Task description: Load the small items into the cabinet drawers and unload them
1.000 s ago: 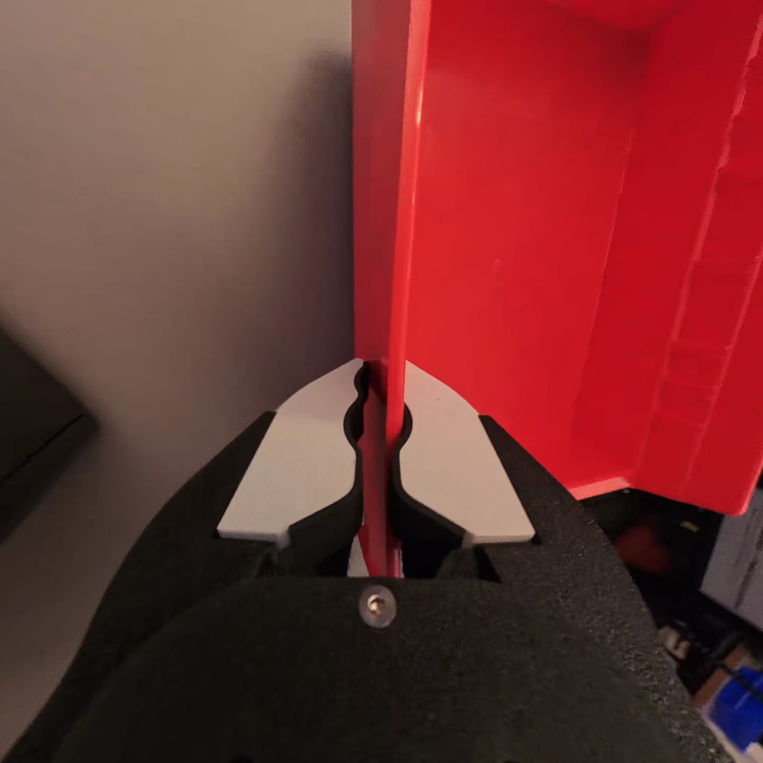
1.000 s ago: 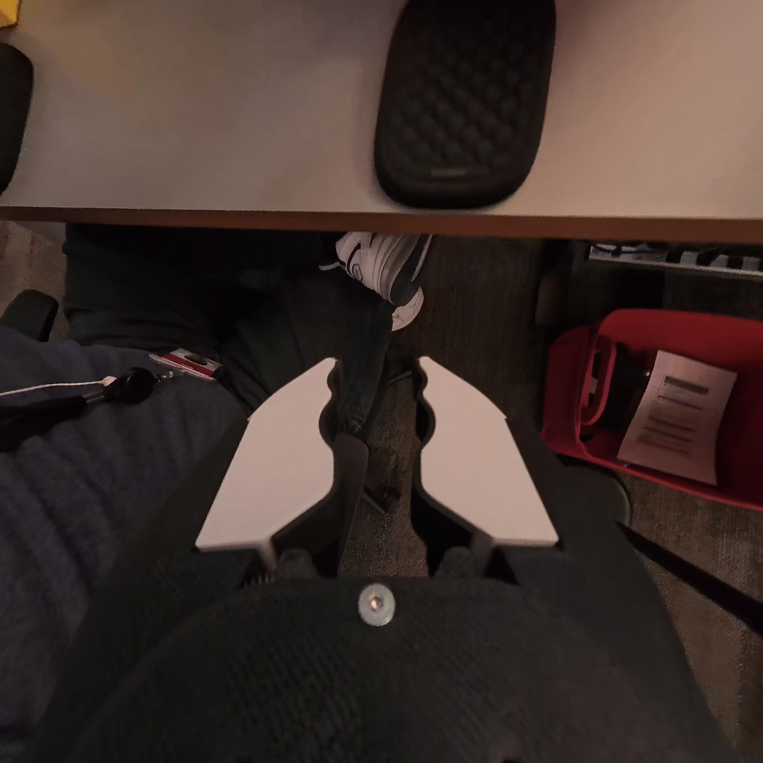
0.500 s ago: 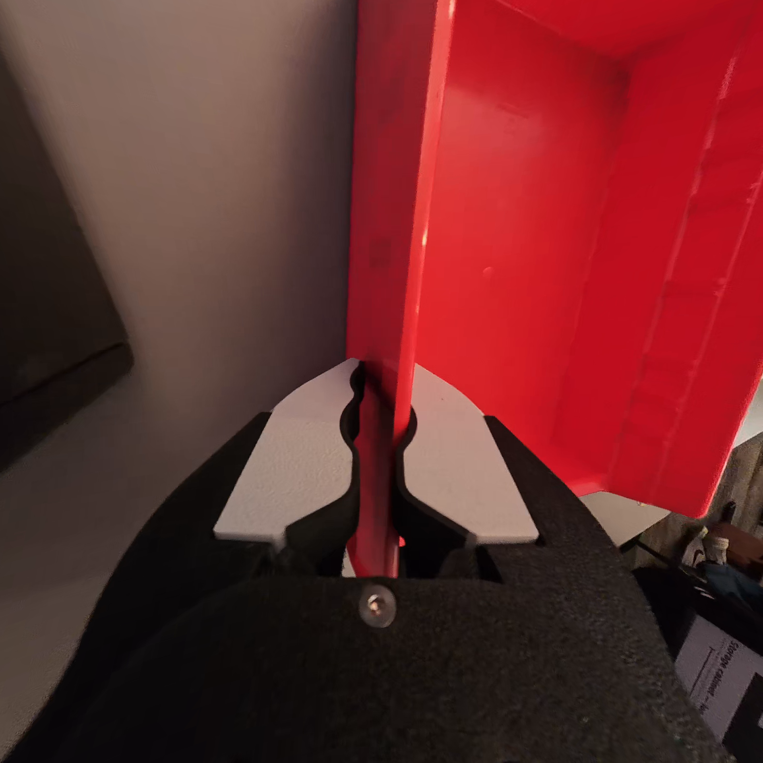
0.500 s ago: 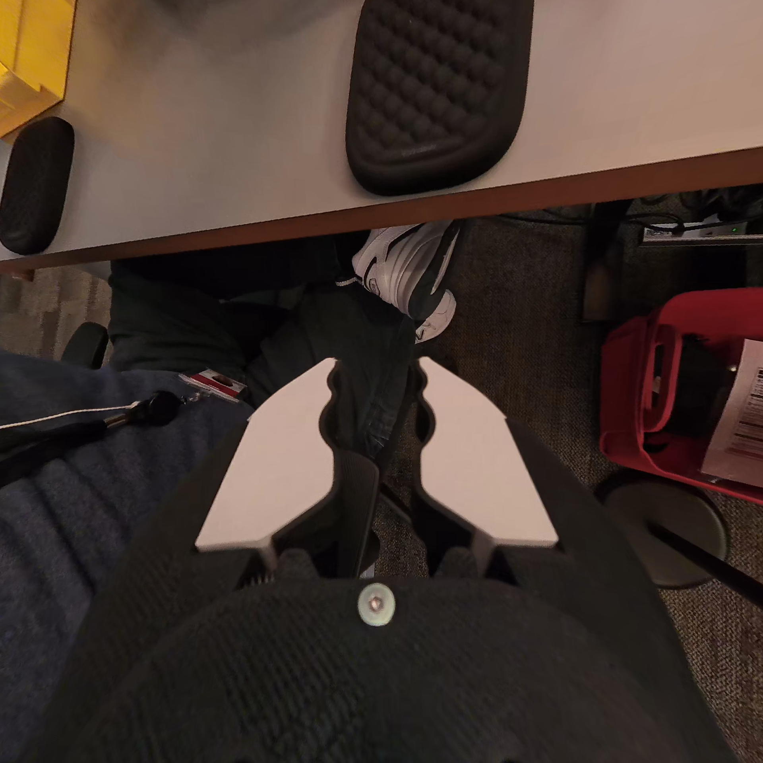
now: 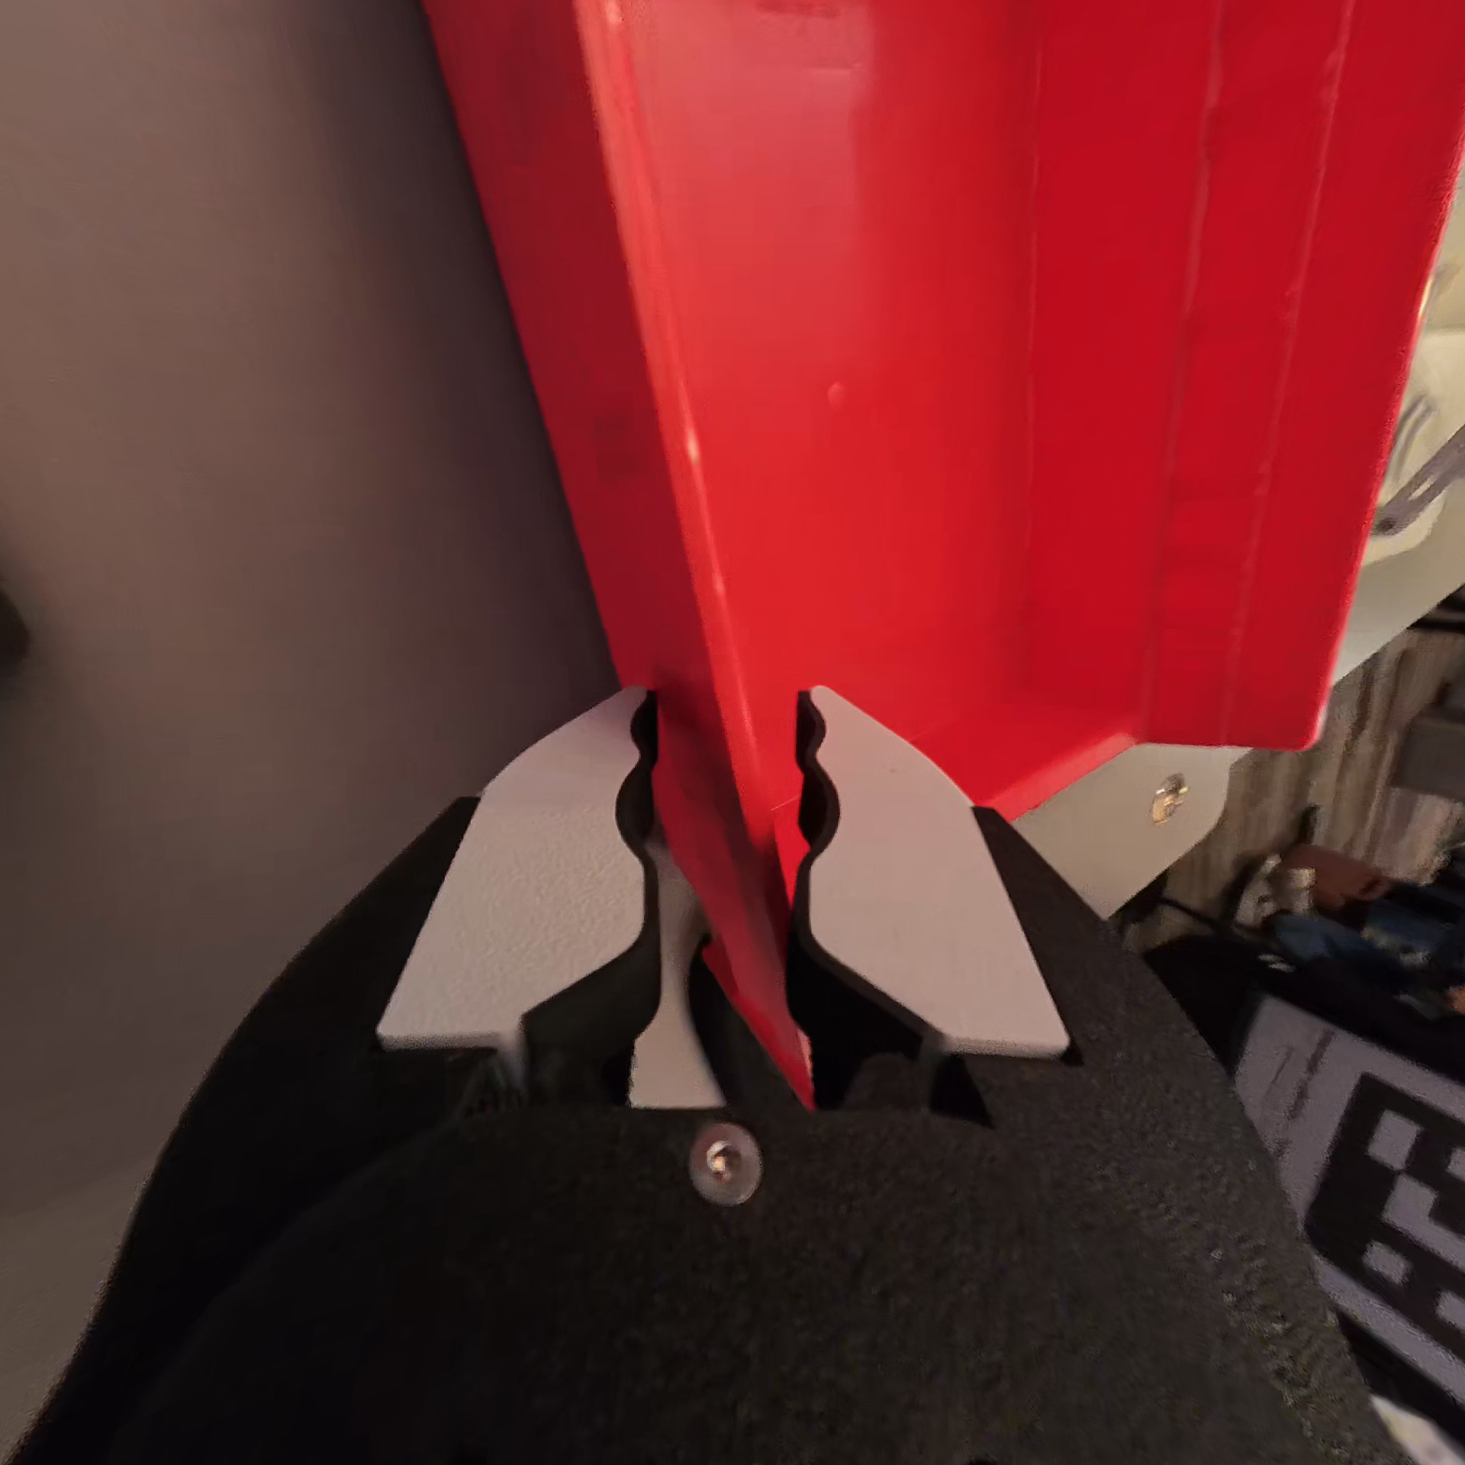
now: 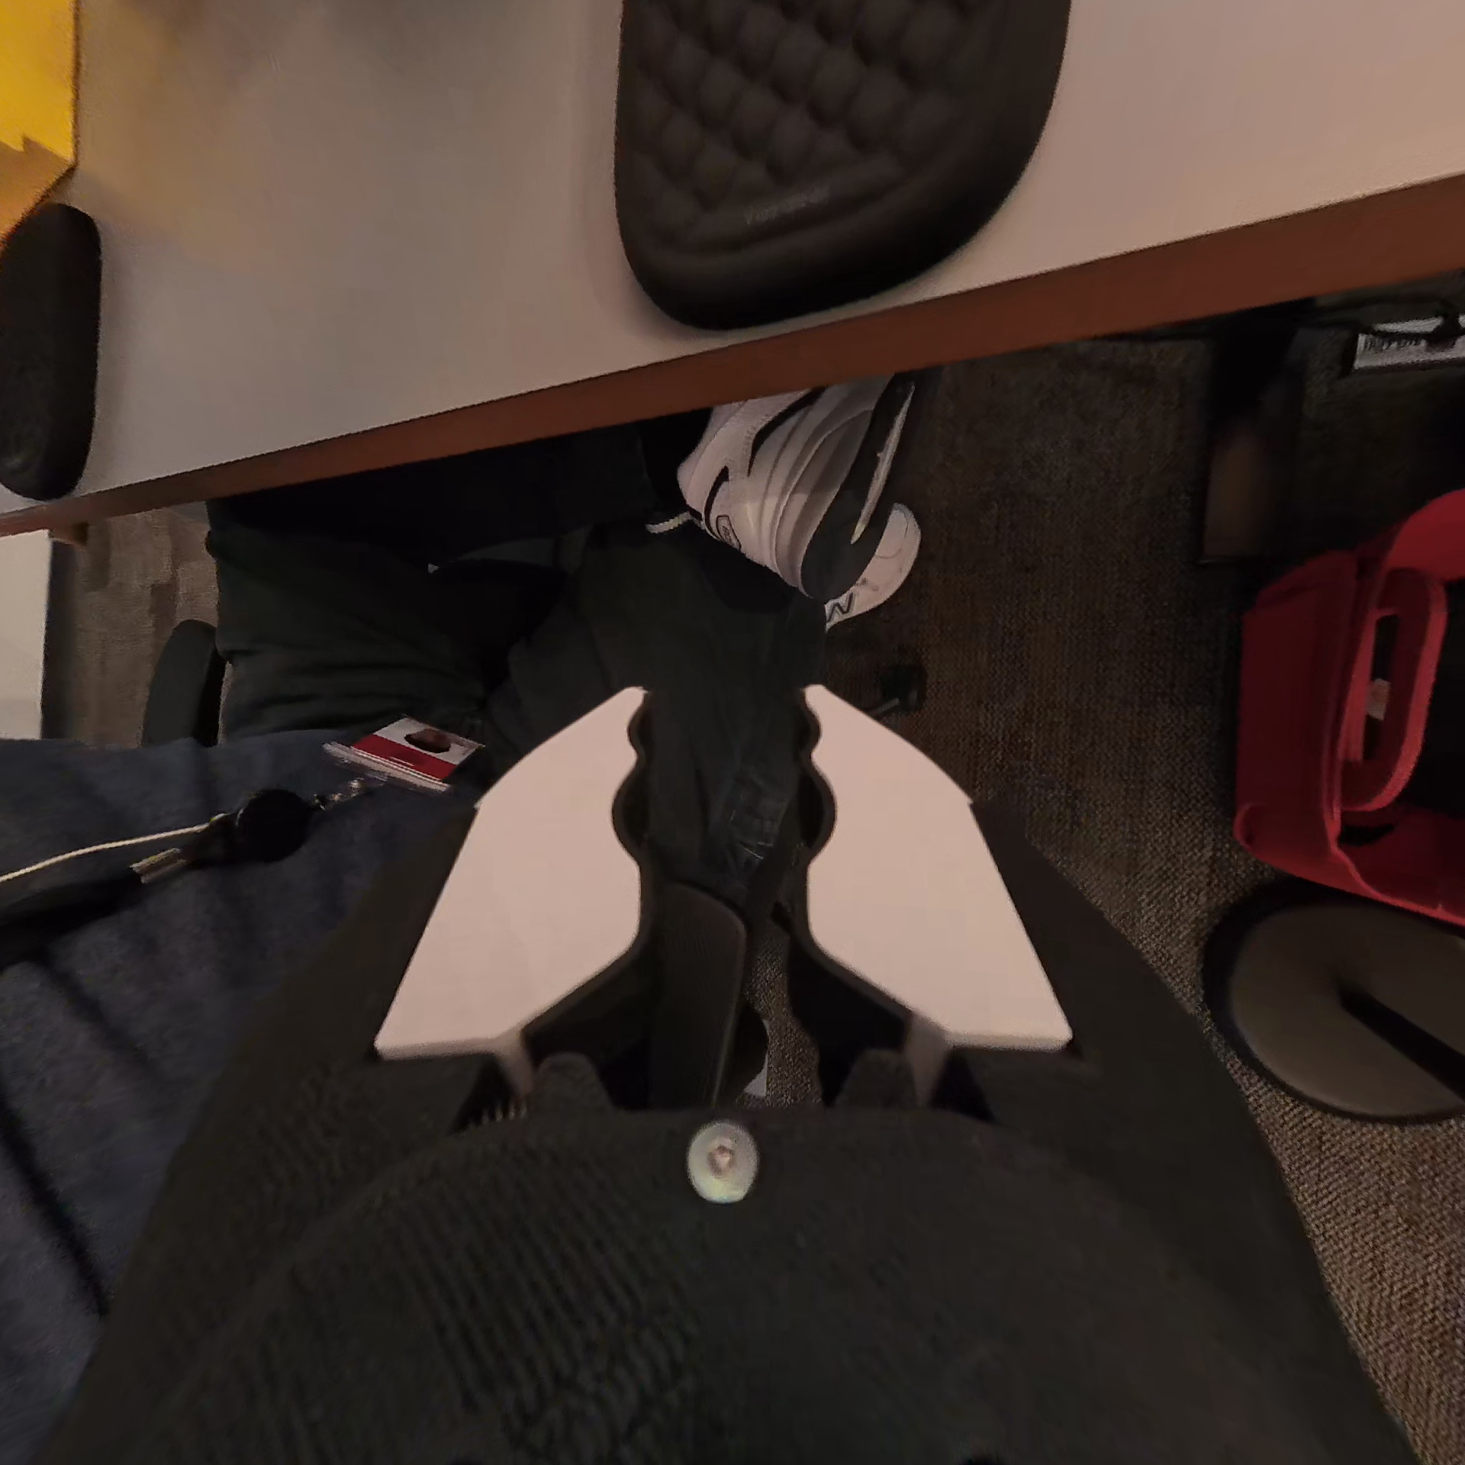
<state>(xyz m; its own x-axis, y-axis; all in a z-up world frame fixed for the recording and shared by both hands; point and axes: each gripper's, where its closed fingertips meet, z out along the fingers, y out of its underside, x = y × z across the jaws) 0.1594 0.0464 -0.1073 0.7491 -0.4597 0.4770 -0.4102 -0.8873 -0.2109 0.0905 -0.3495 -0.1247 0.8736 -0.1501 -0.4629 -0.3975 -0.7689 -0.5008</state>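
Note:
In the left wrist view an empty red plastic drawer point(image 5: 951, 396) fills the upper right, with the grey table top point(image 5: 238, 396) to its left. Its thin side wall point(image 5: 698, 555) runs down between my fingers. My left gripper point(image 5: 725, 705) is open: the wall stands tilted between the spread pads, and a gap shows at the right pad point(image 5: 809, 761). My right gripper point(image 6: 721, 705) is open and empty. It hangs below the table's front edge point(image 6: 555, 412), over the person's lap and dark trouser legs. No small items show in either view.
On the table lie a black quilted wrist rest point(image 6: 824, 143), a smaller black pad point(image 6: 43, 349) and a yellow bin point(image 6: 32, 79). Below are a white shoe point(image 6: 801, 491), a badge on a reel point(image 6: 404, 753), a red bag point(image 6: 1363, 713) and a round base point(image 6: 1348, 1007). There is about 40 cm between the tips of the two grippers.
My left gripper was shut on the red drawer's side wall and has now opened; the wall leans loose between the pads. The right gripper stayed open while its view drifted slightly.

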